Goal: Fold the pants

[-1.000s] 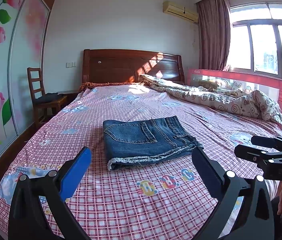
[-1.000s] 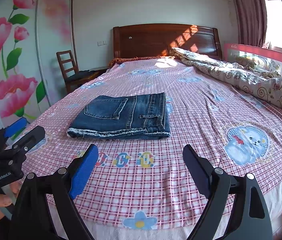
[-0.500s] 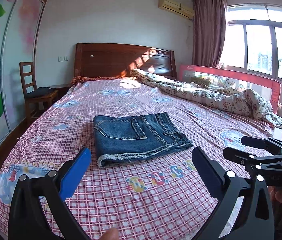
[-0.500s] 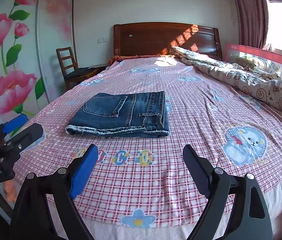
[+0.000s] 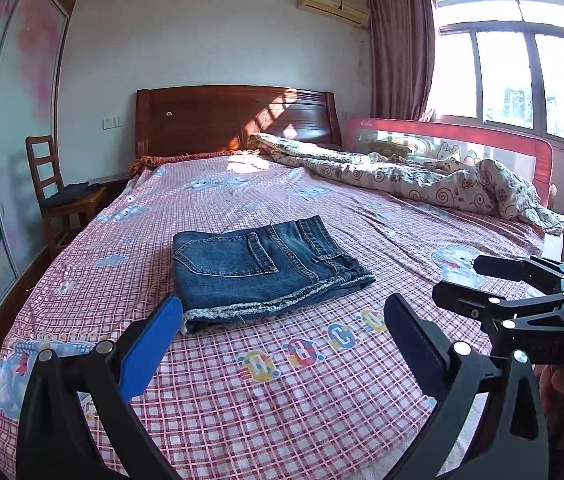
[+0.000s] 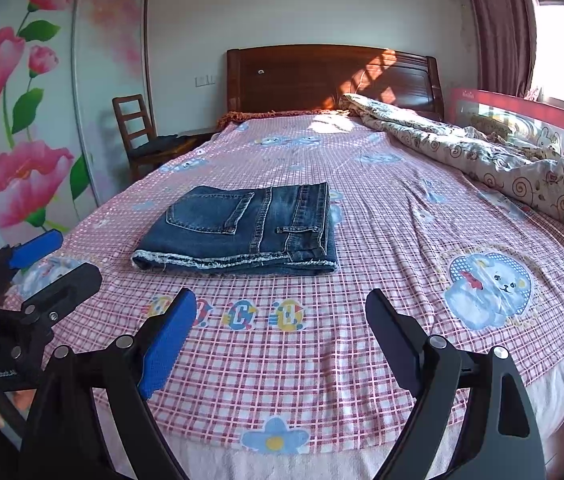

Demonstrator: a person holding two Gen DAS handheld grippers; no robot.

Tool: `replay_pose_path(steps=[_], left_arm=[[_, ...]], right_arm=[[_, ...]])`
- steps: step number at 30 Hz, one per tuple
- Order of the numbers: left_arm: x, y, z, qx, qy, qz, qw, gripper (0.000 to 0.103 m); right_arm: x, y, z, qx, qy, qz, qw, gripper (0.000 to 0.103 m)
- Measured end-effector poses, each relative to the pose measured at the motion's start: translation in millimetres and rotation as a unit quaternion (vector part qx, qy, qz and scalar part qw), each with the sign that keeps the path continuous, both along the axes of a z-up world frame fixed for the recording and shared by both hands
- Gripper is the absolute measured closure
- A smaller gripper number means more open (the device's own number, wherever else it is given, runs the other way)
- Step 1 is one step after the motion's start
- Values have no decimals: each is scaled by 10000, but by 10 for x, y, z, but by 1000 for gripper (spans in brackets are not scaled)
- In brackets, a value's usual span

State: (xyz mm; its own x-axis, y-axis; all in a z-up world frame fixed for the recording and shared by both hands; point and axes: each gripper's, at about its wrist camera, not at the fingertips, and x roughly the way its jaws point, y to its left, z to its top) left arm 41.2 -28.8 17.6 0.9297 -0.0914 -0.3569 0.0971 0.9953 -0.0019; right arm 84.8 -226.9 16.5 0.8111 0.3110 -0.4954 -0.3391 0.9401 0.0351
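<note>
Denim jeans (image 6: 242, 228) lay folded in a thick rectangle on the checked bedsheet (image 6: 361, 360), likely heavy, soft and best pinched at the frayed hem edge, while the left gripper (image 5: 282, 328) and right gripper (image 6: 282, 320) hovered with jaws spread, empty.

Two foot-end views, shared bed (image 5: 321, 400)

Dark blue denim pants (image 6: 242, 226) lie folded into a flat, compact rectangle on the bed, 1 back pocket facing up, frayed hem nearest, ahead of the right gripper (image 6: 282, 320), apart from its wide-spread fingers.
</note>
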Motion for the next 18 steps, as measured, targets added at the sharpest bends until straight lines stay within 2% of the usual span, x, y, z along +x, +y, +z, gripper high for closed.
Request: replay_pose_path(steps=[12, 18], left_arm=[[11, -37, 57, 172, -113, 27, 9998, 2], [2, -2, 97, 100, -262, -12, 9996, 2]], right_arm=[[-1, -40, 24, 53, -28, -34, 10000, 17], [-50, -51, 60, 128, -135, -30, 9998, 17]])
